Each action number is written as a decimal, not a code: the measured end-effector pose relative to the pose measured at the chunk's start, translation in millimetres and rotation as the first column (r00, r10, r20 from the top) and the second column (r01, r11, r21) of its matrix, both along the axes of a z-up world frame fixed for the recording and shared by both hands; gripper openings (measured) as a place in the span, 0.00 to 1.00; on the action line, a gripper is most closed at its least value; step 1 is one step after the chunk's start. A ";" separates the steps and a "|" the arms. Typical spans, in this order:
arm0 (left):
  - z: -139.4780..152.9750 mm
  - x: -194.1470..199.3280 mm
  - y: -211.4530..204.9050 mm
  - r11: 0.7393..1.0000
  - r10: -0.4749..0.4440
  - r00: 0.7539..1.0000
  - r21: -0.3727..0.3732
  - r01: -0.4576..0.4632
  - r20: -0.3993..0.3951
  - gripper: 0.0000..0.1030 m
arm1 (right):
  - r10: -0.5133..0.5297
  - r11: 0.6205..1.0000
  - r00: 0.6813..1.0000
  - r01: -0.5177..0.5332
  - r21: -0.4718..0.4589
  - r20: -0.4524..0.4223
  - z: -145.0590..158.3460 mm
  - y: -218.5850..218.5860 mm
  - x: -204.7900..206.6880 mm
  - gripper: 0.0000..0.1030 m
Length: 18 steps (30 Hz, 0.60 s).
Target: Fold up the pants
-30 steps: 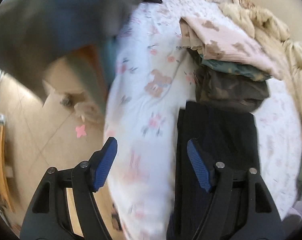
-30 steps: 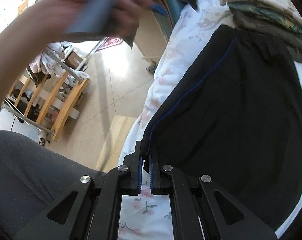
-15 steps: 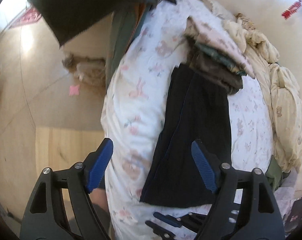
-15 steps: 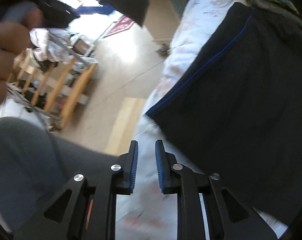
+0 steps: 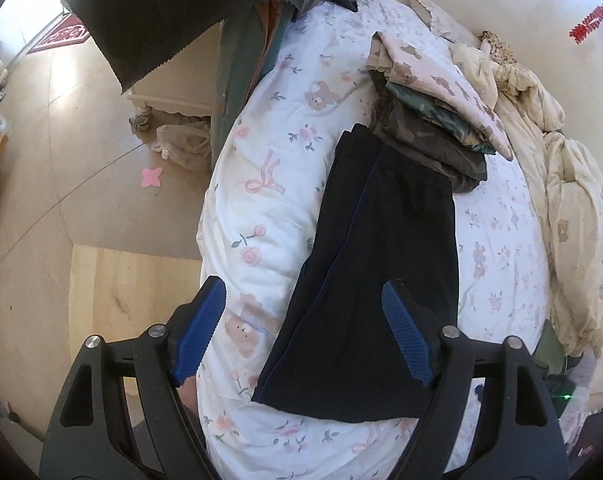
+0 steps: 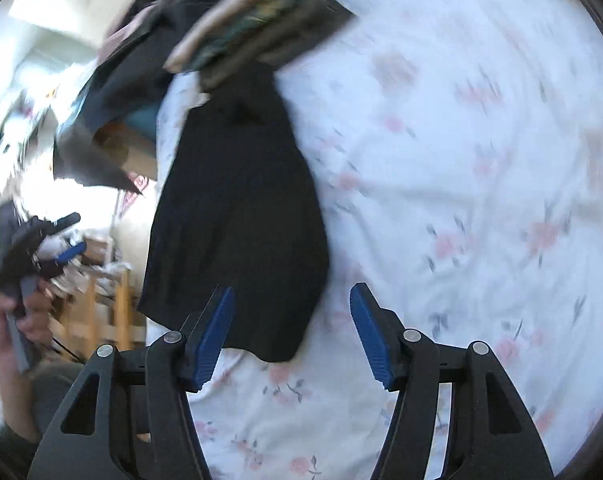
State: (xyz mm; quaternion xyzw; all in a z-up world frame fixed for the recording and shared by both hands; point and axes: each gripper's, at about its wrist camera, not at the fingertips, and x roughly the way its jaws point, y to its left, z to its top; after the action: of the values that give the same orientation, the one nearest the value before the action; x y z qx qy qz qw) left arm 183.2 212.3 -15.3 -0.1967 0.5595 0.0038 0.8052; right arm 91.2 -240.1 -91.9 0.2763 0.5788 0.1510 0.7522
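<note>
Left gripper: the left gripper hangs above the near end of the pants, jaws spread wide, nothing between the blue pads; it is released and touches no cloth.
Right gripper: the right gripper is above the bedsheet by the pants' near corner; its jaws are opening, with only that corner of cloth below the gap, and no pad presses on it. This view is blurred.
Left hand: in the right wrist view a hand at the far left edge grips the handle of the other gripper.
Pants, place: the black pants lie flat on the floral bedsheet, close to the bed's edge on the floor side.
Pants, long axis: they form a long strip running from the near hem straight away from both grippers toward the clothes stack, leaning a little to the right in the left wrist view.
Pants, ends: the wider end is nearest the grippers; the narrower far end runs up to the stack, and whether it tucks under cannot be told.
Pants, detail: a thin blue stripe runs lengthwise down the strip, nearer its floor-side edge.
Folded stack: a pile of folded clothes, pale bear print on top, green and dark camouflage under it, sits at the pants' far end.
Quilt: a cream quilt is bunched along the far side of the bed.
Floor: beige floor with a pink star shape lies beside the bed.
</note>
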 end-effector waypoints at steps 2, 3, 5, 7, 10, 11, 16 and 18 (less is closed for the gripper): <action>-1.0 3.6 -1.5 1.000 0.019 1.000 -0.002 -0.019 -0.004 0.76 | -0.006 0.999 0.999 0.008 0.046 -0.050 -20.2 1.2 0.6 0.61; -1.7 4.6 -2.3 1.000 0.024 1.000 -0.003 -0.024 -0.006 0.76 | 0.004 0.999 0.998 -0.001 0.055 -0.058 -26.0 8.9 -1.1 0.60; -3.4 7.7 -5.0 1.000 0.031 0.999 0.002 -0.031 -0.011 0.76 | 0.020 0.999 0.997 -0.017 0.045 -0.074 -36.2 19.4 -3.9 0.58; -5.1 10.3 -9.2 0.999 0.032 0.999 0.020 -0.032 -0.014 0.76 | 0.036 0.998 0.996 -0.032 0.059 -0.076 -43.5 27.9 -3.2 0.45; -7.1 12.9 -16.1 0.999 0.015 1.000 0.046 -0.014 -0.019 0.76 | 0.073 0.997 0.994 -0.073 0.005 -0.079 -52.2 35.0 -0.7 0.04; -7.6 13.3 -17.3 0.999 0.011 1.000 0.052 -0.010 -0.019 0.76 | 0.082 0.996 0.994 -0.084 -0.031 -0.074 -51.9 36.2 0.5 0.02; -7.7 14.2 -15.9 0.999 0.003 1.000 0.054 -0.002 -0.022 0.76 | 0.056 0.996 0.996 -0.061 -0.068 -0.066 -47.1 20.3 -1.9 0.02; -9.5 13.5 -14.3 0.999 -0.001 0.999 0.054 0.002 -0.034 0.76 | 0.087 0.994 0.988 -0.094 -0.047 -0.131 -56.2 20.8 -4.0 0.07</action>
State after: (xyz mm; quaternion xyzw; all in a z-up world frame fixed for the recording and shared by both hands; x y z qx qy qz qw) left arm 196.7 198.0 -24.8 -0.1742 0.5730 0.0218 0.8005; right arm 87.2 -219.4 -148.1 0.2389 0.6418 0.1516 0.7127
